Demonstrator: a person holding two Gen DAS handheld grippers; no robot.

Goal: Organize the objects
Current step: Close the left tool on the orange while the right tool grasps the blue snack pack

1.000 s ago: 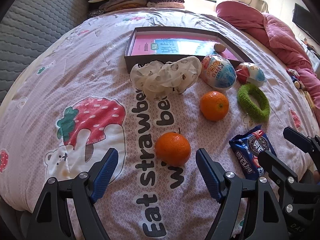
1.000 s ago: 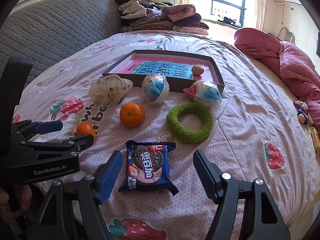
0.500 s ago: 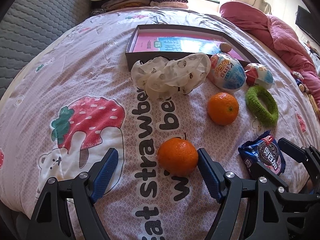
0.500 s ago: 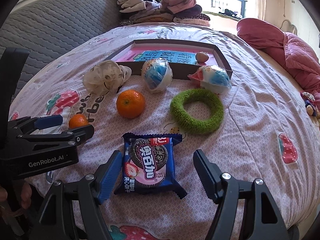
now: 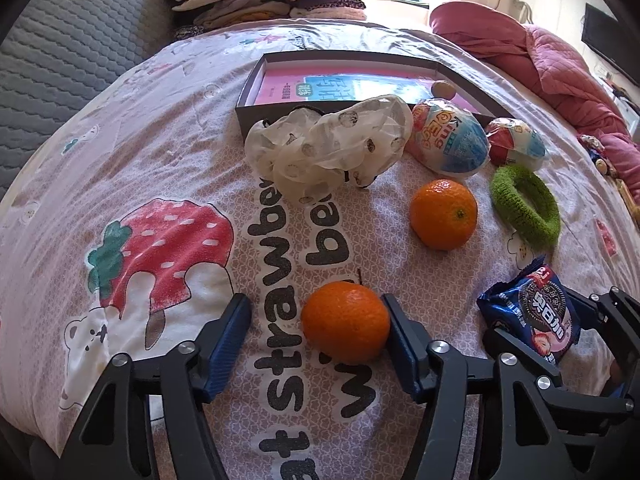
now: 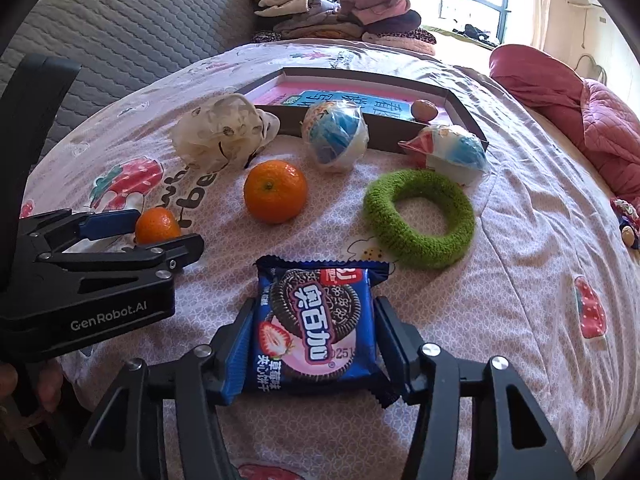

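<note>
My left gripper is open around a small orange on the bedspread; its right finger touches the fruit and the left finger stands apart. It also shows in the right wrist view with that orange. My right gripper has closed in on a blue cookie packet, both fingers touching its sides. A bigger orange, a green ring, two wrapped toy eggs and a crumpled white bag lie beyond.
A shallow dark box with a pink and blue book and a small brown ball sits at the back. Folded clothes are stacked behind it. A pink quilt lies at the right, a grey headboard at the left.
Both grippers moved forward. The small orange now sits between my left fingers, against the right one. My right fingers narrowed onto the cookie packet.
</note>
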